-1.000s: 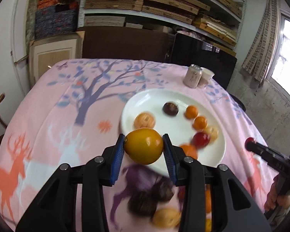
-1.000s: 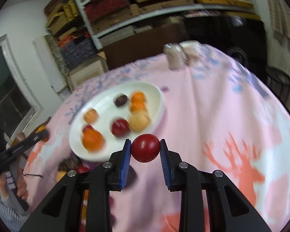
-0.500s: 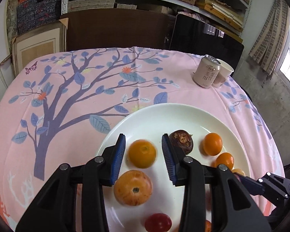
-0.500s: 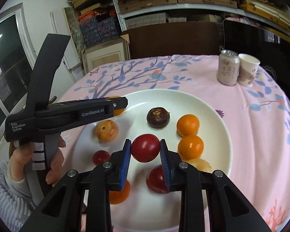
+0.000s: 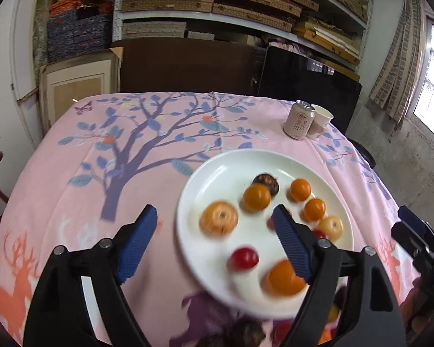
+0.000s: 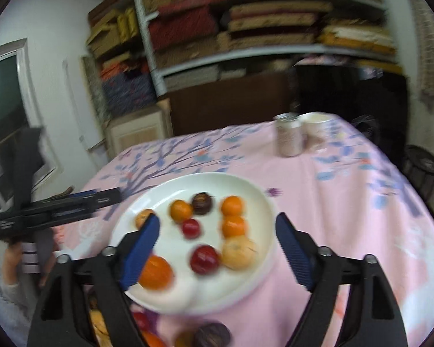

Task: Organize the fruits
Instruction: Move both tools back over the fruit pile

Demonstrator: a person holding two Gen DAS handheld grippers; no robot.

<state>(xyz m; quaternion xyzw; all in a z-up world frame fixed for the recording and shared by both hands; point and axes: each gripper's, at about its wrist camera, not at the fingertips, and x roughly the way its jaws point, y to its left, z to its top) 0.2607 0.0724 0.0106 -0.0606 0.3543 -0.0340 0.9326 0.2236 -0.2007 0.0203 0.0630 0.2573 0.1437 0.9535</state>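
A white plate [image 5: 231, 170] [image 6: 205, 177] on the pink tablecloth holds several fruits. Among them are a yellow-orange fruit [image 5: 256, 197] beside a dark fruit [image 5: 270, 180], and a small red fruit [image 6: 191, 228] near the plate's middle. My left gripper [image 5: 214, 217] hovers above the plate's left edge, its jaws opening with nothing held between them. My right gripper [image 6: 217, 222] hangs over the plate's near half, jaws opening too and holding nothing. Its left finger hides part of a persimmon [image 6: 143, 217]. More loose fruits [image 6: 211, 335] [image 5: 246, 332] lie blurred on the cloth near the table's front.
A drink can [image 5: 299, 118] and a paper cup [image 5: 321, 121] stand at the table's far right corner. A dark chair back and stacked shelves rise behind the table. A hand and pale sleeve [image 6: 11, 274] hold the left gripper at the right wrist view's left edge.
Both grippers carried their fruits over the plate, then opened and let them go. The yellow-orange fruit and the red fruit now lie on the plate. Both grippers have drawn back.
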